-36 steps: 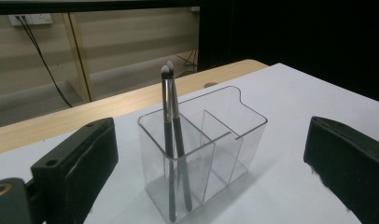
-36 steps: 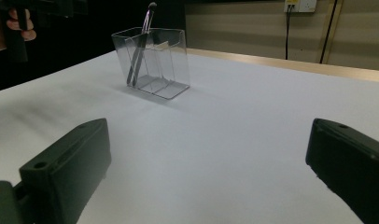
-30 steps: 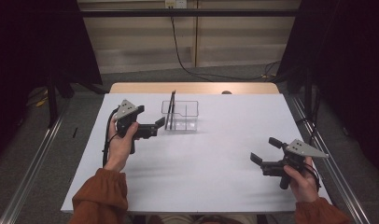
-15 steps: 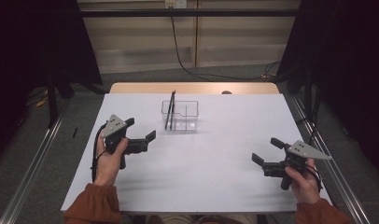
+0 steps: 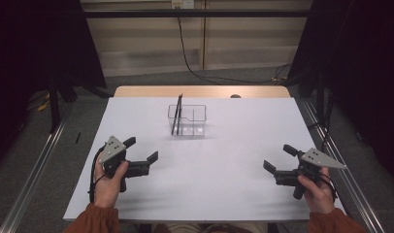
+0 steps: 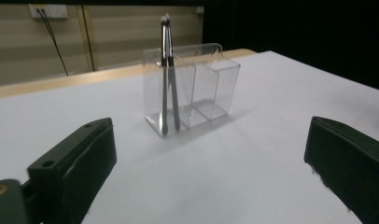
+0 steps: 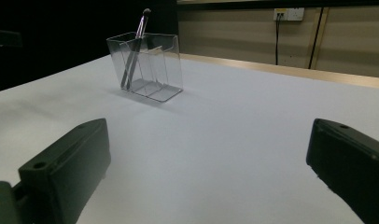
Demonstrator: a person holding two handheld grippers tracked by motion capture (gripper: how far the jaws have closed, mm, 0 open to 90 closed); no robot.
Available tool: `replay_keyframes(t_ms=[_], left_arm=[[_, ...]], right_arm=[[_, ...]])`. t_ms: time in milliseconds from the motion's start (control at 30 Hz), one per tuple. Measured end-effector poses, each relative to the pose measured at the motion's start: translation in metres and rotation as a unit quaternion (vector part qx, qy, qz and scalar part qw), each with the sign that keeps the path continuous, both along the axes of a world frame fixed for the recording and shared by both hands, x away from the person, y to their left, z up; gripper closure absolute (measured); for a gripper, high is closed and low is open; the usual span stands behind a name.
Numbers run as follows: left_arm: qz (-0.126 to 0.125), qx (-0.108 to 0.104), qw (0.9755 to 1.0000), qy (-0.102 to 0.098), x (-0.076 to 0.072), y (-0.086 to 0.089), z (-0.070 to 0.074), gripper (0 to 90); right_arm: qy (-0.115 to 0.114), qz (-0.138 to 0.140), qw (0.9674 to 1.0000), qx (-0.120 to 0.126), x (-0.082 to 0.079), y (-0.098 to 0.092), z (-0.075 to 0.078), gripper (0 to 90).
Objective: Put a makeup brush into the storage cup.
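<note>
A clear plastic organiser (image 5: 188,120) with several compartments stands on the white table (image 5: 224,160), toward the back middle. Two dark-handled brushes (image 5: 177,114) stand upright in its left compartment; they also show in the left gripper view as brushes (image 6: 167,84) inside the organiser (image 6: 197,88), and in the right gripper view as brushes (image 7: 135,46) in the organiser (image 7: 148,65). My left gripper (image 5: 141,149) is open over the table's front left, well short of the organiser. My right gripper (image 5: 278,158) is open at the front right, with nothing between its jaws.
A strip of wood (image 5: 200,91) runs along the table's far edge. Metal rails (image 5: 35,170) flank the table on both sides. A black cable (image 5: 185,53) hangs down the back wall. Dark curtains stand at left and right.
My left gripper has drawn back from beside the organiser toward the table's front left, with its jaws open. The right gripper has stayed nearly still.
</note>
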State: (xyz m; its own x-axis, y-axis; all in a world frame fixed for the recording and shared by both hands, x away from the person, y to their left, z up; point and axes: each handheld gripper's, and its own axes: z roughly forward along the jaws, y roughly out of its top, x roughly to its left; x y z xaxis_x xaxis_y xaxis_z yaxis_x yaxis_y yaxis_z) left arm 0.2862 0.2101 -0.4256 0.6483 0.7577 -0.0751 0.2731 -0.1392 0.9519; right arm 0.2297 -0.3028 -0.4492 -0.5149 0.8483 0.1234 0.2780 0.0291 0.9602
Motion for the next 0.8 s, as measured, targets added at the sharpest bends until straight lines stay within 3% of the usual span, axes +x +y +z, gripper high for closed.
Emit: replay_keyframes(t_ms=[300,367,467,667,800], left_arm=[[0.008,0.003,0.9999,-0.010,-0.017,0.010,0.000,2.1],[0.009,-0.009,0.9999,-0.005,-0.020,0.013,0.000,2.1],[0.017,-0.010,0.9998,-0.009,-0.026,0.016,-0.003,2.1],[0.035,-0.001,0.9994,0.002,-0.033,0.024,-0.009,2.4],[0.032,-0.008,0.9994,-0.002,-0.041,0.032,-0.011,2.3]], right_arm=[[-0.003,-0.002,1.0000,-0.001,-0.003,-0.002,0.000,0.0],[-0.003,-0.002,1.0000,-0.002,-0.004,-0.002,0.000,0.0],[-0.005,-0.006,1.0000,0.001,-0.006,-0.004,0.001,0.0],[-0.006,-0.008,0.9999,0.003,-0.008,-0.006,0.001,0.0],[-0.006,-0.006,1.0000,-0.001,-0.008,-0.006,0.000,0.0]])
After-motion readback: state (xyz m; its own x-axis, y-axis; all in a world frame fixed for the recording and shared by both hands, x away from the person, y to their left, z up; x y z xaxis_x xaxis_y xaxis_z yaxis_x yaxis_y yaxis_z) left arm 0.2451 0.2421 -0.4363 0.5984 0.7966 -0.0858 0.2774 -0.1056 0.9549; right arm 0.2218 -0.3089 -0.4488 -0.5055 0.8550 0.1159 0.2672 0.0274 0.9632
